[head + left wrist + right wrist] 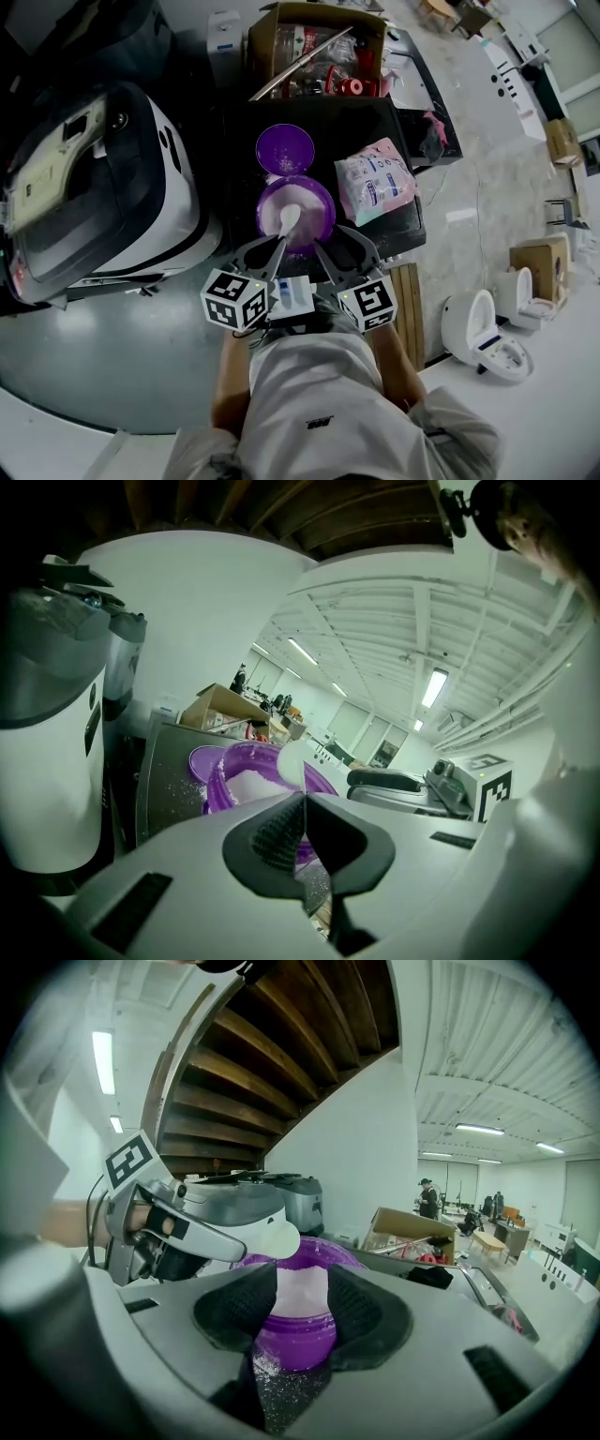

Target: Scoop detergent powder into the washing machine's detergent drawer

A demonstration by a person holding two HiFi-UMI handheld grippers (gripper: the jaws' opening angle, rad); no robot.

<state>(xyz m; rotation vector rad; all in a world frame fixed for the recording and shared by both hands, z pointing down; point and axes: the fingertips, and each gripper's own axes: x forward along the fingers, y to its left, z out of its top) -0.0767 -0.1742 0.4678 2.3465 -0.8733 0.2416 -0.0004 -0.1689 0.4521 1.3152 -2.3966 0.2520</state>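
Observation:
A purple tub [298, 214] of white detergent powder stands open on the black table [394, 122], with its purple lid [285, 148] lying just behind it. My left gripper [277, 246] is shut on the handle of a white spoon [289, 221], whose bowl sits over the powder. In the left gripper view the spoon [291, 759] rises from the shut left gripper [302, 803] above the tub [246, 771]. My right gripper [330, 246] is open at the tub's near right side. In its own view the right gripper [302, 1307] frames the tub [298, 1321]. The washing machine [103, 187] stands to the left.
A pink detergent bag [375, 180] lies right of the tub. A cardboard box [314, 47] of clutter stands behind the table. Spilled powder [286, 1396] dusts the table near the tub. White toilets [478, 323] sit on the floor at right.

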